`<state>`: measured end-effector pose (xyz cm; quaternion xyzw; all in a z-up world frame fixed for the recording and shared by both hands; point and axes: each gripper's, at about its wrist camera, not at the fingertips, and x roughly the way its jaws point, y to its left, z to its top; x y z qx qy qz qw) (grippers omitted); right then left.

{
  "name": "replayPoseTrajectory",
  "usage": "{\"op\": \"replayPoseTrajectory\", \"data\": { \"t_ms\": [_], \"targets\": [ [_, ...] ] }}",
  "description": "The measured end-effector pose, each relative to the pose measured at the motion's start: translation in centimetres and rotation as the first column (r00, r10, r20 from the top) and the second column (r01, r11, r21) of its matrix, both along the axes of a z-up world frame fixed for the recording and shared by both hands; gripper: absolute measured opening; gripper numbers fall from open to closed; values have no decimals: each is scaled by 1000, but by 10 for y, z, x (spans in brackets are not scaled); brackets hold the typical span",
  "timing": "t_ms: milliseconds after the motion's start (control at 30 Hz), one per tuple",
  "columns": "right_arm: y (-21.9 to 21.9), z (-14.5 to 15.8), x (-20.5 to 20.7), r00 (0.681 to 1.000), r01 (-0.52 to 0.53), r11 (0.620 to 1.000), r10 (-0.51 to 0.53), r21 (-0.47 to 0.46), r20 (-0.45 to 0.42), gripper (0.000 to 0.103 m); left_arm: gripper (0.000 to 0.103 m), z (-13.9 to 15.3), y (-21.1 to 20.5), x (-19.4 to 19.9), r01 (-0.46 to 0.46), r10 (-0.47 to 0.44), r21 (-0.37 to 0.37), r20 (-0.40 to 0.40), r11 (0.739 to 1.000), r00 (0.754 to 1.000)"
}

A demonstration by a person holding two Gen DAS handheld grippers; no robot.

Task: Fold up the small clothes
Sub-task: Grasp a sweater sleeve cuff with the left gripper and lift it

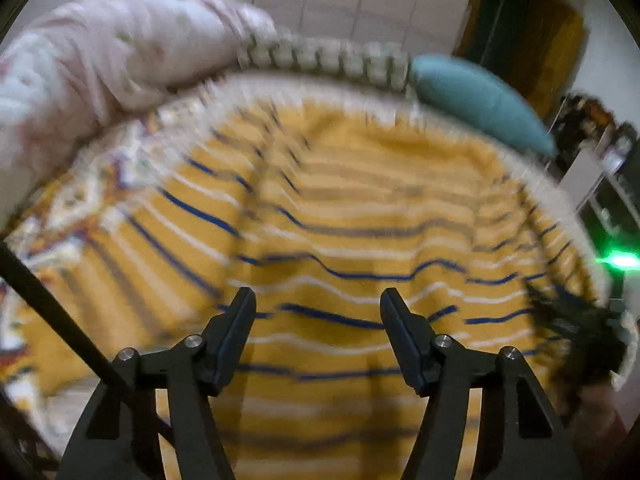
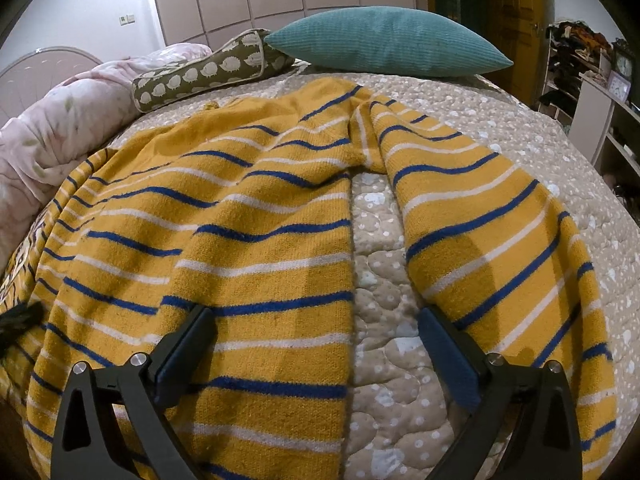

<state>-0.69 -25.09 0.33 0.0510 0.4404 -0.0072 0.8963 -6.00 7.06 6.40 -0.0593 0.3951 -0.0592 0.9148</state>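
A mustard-yellow knit garment with blue and white stripes [image 2: 248, 216] lies spread on the bed, its two parts split by a strip of bare quilt. My right gripper [image 2: 316, 316] is open and empty, its jaws straddling that gap just above the fabric. In the blurred left wrist view the same garment [image 1: 340, 216] fills the frame. My left gripper [image 1: 318, 300] is open and empty, hovering over the striped fabric. A dark blurred shape, perhaps the other gripper [image 1: 576, 332], is at the garment's right edge.
The beige quilted bedspread [image 2: 500, 120] covers the bed. A teal cushion [image 2: 388, 42] and a sheep-print bolster [image 2: 208, 68] lie at the far side. A pink duvet [image 2: 52, 132] is bunched at the left. Shelves [image 2: 600, 92] stand at the right.
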Motion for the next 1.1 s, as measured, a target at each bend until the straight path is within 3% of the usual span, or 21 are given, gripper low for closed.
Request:
{"op": "replayPoseTrajectory", "data": {
  "t_ms": [100,167,367,433,500,567,600,633,700,800,867,1033,1100],
  "targets": [
    [1,-1,1,1000,-2,1000,2,-17,3,103,87,29,48,-27,-120,109,101,103,988,989],
    [1,-1,1,1000,-3,1000,3,-20,2,103,89,32,81,-32,-187,175,111,104,976,979],
    [1,-1,1,1000,-2,1000,2,-19,0,103,89,-14,179,-20,-324,325,26,-88,946,942],
    [1,-1,1,1000,-3,1000,3,-19,3,103,89,-32,191,-13,-327,323,-7,-139,945,936],
    [1,-1,1,1000,-2,1000,2,-22,1,103,89,-47,201,-4,-312,290,-92,-196,945,937],
    [1,-1,1,1000,-2,1000,2,-25,-2,103,78,-56,198,0,-310,274,-146,-223,939,936],
    [2,-1,1,1000,-2,1000,2,-27,-2,103,47,-57,195,1,-307,269,-153,-225,939,936],
    [2,-1,2,1000,-2,999,1,-34,-2,103,4,-58,192,3,-304,264,-148,-243,941,933],
    [4,-1,2,1000,-1,999,1,-47,-1,103,4,-55,193,6,-325,278,-150,-268,934,923],
    [4,-1,3,1000,-1,998,1,-64,-4,103,4,-32,205,16,-368,342,-85,-220,926,913],
    [5,-1,3,1000,-1,997,0,-73,-8,103,4,-5,227,27,-436,434,20,-154,900,888],
    [7,-1,4,1000,2,996,-3,-87,-14,103,4,52,272,57,-553,563,151,-29,819,826],
    [7,-1,4,1000,3,996,-5,-86,-17,103,4,69,277,67,-548,554,142,-4,824,832]
  ]
}}
